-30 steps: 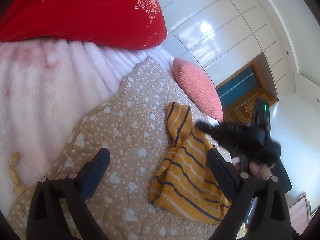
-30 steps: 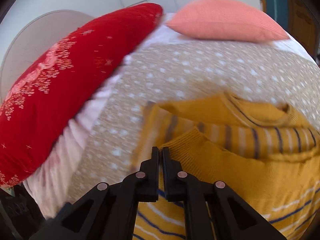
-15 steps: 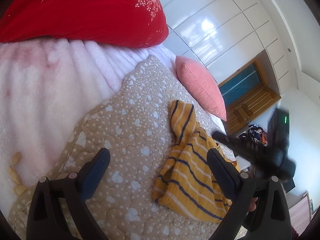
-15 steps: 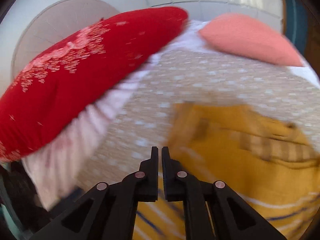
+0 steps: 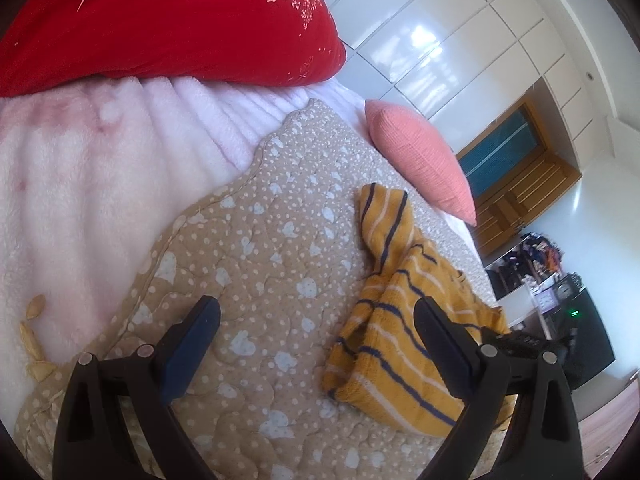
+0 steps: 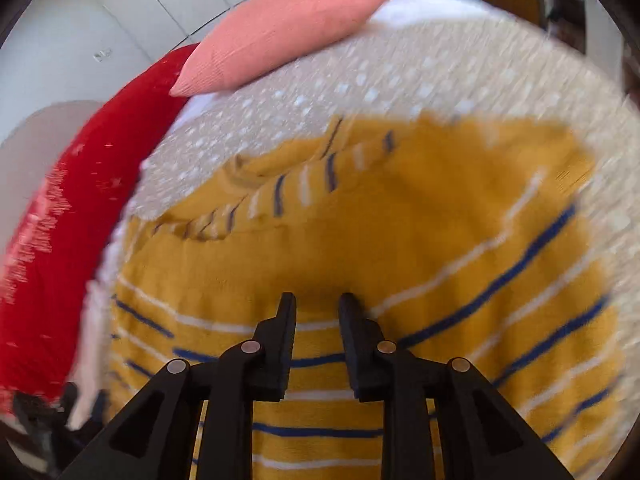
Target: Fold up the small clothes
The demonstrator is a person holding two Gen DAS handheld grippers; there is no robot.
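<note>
A small mustard-yellow sweater [image 5: 400, 320] with navy and white stripes lies crumpled on a beige dotted quilt [image 5: 260, 240]. My left gripper [image 5: 316, 320] is wide open and empty above the quilt, with the sweater by its right finger. In the right wrist view the sweater [image 6: 380, 232] fills the middle, one striped sleeve folded across its top. My right gripper [image 6: 317, 304] hovers over the sweater's body with its jaws a little apart and nothing between them. The right wrist view is blurred by motion.
A large red pillow [image 5: 160, 20] and a pink fleece blanket [image 5: 80, 180] lie at the head of the bed. A salmon cushion [image 5: 420, 164] rests beyond the sweater. White wardrobe doors [image 5: 460, 40] and a wooden door [image 5: 508, 160] stand behind.
My right gripper was shut; it has opened slightly and swung over the sweater's body. The sweater's sleeve has settled on the quilt. My left gripper has hardly moved.
</note>
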